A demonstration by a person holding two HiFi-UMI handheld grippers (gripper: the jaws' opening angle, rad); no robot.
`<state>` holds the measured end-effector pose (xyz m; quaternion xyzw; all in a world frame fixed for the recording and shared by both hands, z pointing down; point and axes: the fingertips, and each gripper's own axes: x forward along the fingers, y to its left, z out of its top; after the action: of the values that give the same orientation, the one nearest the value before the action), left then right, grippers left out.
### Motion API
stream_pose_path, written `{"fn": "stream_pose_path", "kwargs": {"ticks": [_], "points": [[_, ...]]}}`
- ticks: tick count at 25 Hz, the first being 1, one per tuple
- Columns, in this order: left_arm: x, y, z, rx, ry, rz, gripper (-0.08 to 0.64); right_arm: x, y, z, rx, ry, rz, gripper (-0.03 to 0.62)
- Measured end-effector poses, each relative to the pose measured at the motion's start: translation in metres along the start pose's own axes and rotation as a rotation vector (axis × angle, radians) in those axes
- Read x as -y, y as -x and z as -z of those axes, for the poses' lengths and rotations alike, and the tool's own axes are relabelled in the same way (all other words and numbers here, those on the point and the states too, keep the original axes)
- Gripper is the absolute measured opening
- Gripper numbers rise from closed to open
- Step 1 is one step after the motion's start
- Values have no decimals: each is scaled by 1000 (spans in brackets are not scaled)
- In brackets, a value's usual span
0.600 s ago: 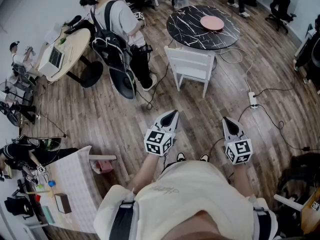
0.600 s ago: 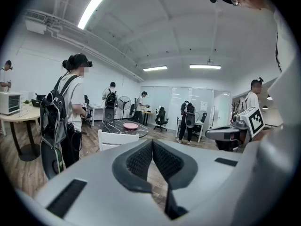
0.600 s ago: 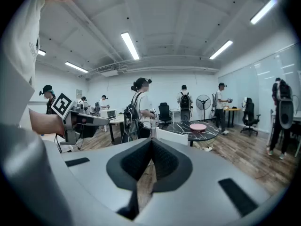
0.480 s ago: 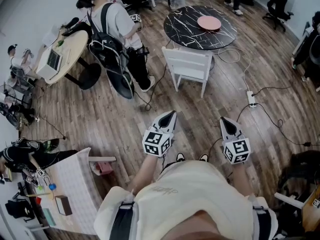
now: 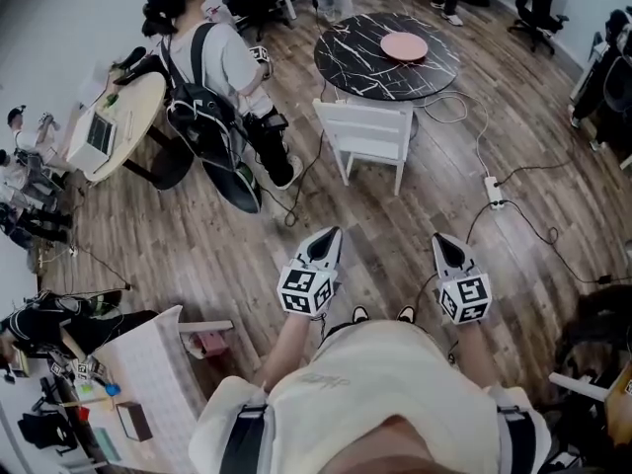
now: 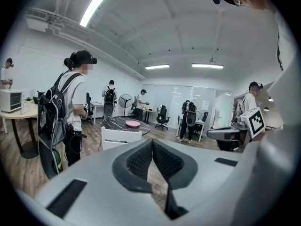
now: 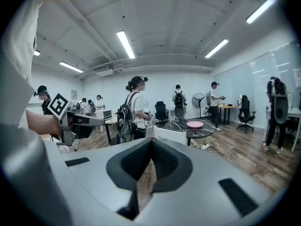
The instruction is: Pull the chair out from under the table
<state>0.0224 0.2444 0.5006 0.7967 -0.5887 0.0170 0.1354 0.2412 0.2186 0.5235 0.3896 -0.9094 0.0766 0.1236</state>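
**A:** Head view first: how far are we?

**B:** We've done nothing yet. The white chair (image 5: 367,138) sits pushed in at the dark round worktop (image 5: 355,62), well ahead of us across the floor (image 5: 217,235). Our left claw (image 5: 332,235) and right claw (image 5: 443,242) hang side by side before our waist, aimed that way.

**A:** Left gripper view?

**B:** Its jaws are pressed together on nothing, and the chair is far beyond them.

**A:** Right gripper view?

**B:** Likewise closed, empty and tipped slightly down. We judge the walk, grasp and pull all remain.

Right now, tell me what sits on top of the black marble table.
A pink round dish lies on the table; nothing else shows on it. The white chair and the tabletop hide its base.
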Motion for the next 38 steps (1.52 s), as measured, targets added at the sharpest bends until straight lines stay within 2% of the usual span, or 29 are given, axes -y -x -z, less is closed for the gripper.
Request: {"fn": "stream_pose_path", "kwargs": {"ticks": [8,12,17,22,23,24,25,27,29,38], "points": [[-25,-1,-10,20,1,20,17,-12,-18,5,-41,14,12,3],[-48,6,-3,6,3,22,17,-26,-35,7,-46,16,19,3],[-76,17,11,-15,30,-6,17,-37,-51,14,-66,5,26,3],[-93,26,3,24,29,-24,18,-46,-66,-2,-41,38,-6,8],[-96,26,1,30,10,-30,71,-48,-70,-5,-34,42,-10,74],[-96,25,0,30,-13,-30,263,-50,-73,-9,-30,45,-11,179],[-94,25,-1,28,-33,-18,276,-50,-75,-11,-26,48,-8,230],[-89,24,-1,30,-44,28,276,-50,-76,-16,-15,52,6,195],[-86,22,0,29,-40,56,276,-50,-75,-16,-15,42,16,192],[-81,-7,11,13,23,59,272,-27,-74,9,-80,6,-2,192]]}}
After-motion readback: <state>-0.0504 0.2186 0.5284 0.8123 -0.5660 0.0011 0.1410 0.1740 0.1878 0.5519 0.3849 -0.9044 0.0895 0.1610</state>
